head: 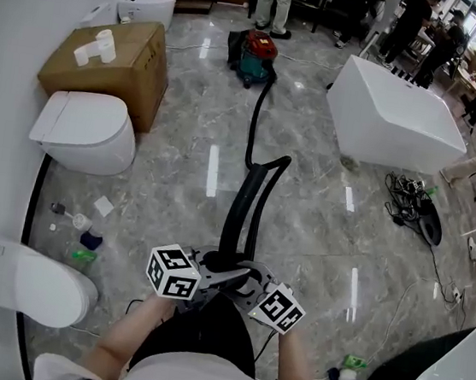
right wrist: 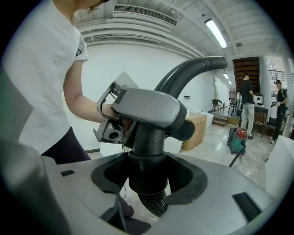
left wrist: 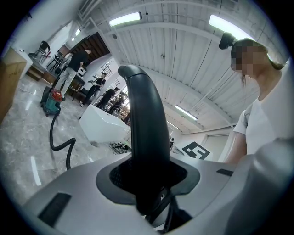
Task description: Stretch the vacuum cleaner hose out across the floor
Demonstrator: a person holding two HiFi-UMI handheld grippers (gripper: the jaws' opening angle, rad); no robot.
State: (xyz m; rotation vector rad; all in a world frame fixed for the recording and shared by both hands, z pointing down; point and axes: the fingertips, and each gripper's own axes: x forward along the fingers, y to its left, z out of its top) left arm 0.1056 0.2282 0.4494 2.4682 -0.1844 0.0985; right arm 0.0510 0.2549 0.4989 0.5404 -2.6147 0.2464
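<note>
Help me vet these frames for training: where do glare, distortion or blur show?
Head view: white reflections streak the glossy floor. Left gripper view: fisheye curves the ceiling; the hose looms dark. Right gripper view: black vignetted corners, hose sharp.

Hose [head: 253, 126] runs over the floor [head: 319, 229] to the vacuum [head: 254, 56] beyond; tub [head: 385, 117] right, box [head: 119, 71] and toilet [head: 86, 133] left.

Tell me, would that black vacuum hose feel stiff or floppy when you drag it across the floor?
Probably floppy: the hose lies in loose bends on the floor, and its ribbed wall suggests easy bending. The smooth curved end looks rigid. Pulled taut, it may tug the vacuum cleaner along.
</note>
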